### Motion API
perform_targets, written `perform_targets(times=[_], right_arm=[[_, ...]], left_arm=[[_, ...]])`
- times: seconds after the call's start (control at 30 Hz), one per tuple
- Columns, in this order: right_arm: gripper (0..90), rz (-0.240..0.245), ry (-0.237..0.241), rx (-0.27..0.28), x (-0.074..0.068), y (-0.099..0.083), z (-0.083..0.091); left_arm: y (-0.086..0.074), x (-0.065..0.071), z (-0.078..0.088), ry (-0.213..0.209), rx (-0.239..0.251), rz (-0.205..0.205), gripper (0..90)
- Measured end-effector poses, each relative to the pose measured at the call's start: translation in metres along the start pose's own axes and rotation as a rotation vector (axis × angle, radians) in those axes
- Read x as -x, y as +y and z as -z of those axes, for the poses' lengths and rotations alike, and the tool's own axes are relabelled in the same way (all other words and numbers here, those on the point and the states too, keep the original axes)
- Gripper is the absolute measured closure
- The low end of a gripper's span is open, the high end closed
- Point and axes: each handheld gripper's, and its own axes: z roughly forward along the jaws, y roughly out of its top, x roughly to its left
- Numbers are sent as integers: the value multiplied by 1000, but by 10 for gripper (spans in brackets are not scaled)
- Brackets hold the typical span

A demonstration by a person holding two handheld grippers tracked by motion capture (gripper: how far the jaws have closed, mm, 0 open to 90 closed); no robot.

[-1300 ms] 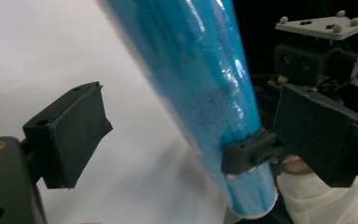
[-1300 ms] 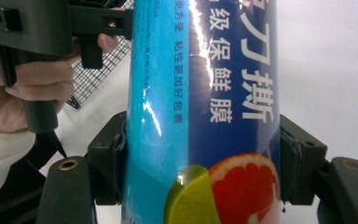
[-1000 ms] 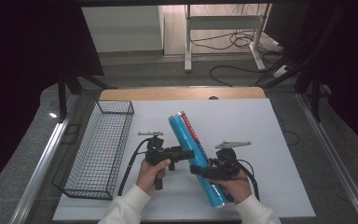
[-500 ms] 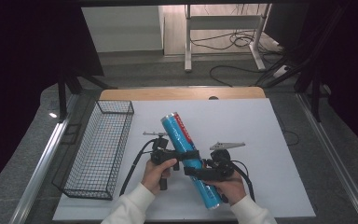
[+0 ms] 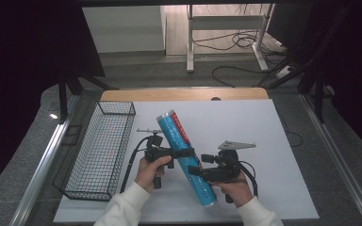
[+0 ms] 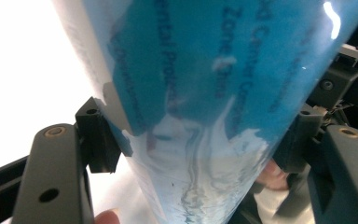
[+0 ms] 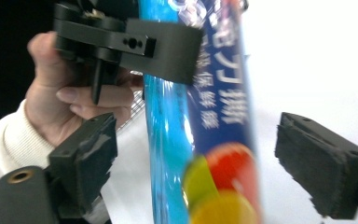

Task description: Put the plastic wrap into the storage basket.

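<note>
A long blue film box [image 5: 174, 132] slants over the white table, its far end raised. My left gripper [image 5: 181, 153] has just been closing and is shut on the box's middle. In the left gripper view the pads press both sides of the blue box [image 6: 205, 70], with the left gripper [image 6: 200, 149] squeezing it. My right gripper [image 5: 195, 172] sits lower on the box and has just been opening. In the right gripper view the box [image 7: 214, 116] stands between the open right gripper [image 7: 196, 158] jaws, neither pad touching. The left gripper [image 7: 135, 42] clamps the box farther up.
A black wire basket [image 5: 99, 150] stands along the left side of the white table [image 5: 264, 141]. A wooden edge runs along the table's back. Cables and a stand's legs lie on the floor beyond.
The left jaws have closed on the box and the right jaws have let go and spread. The box has shifted a little to the left.
</note>
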Motion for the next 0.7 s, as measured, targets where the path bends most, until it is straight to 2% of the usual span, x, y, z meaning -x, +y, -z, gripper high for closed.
perform_targets(times=[0.03,0.13,0.17,0.27,0.33,0.37,0.53,0.63,0.7], right_arm=[[105,16,-14,21,1,2,11],[106,19,-31,37,5,2,21],[106,5,-39,39,10,-1,28],[106,-7,-64,30,17,-8,35],[109,-26,-82,23,24,-15,42],[112,-47,-95,27,29,-19,47],[113,-62,-131,12,38,-29,53],[113,-44,-173,-10,41,-35,53],[114,-43,-179,-12,42,-35,53]], left_arm=[[4,2,8,3,12,2,315],[9,5,16,20,19,-12,315],[13,9,25,37,24,-21,315],[17,11,33,51,23,-25,315],[19,14,39,71,24,-28,315],[21,15,47,91,27,-41,316],[22,16,60,94,31,-42,316],[24,19,77,102,40,-46,317],[26,21,81,103,44,-46,316]])
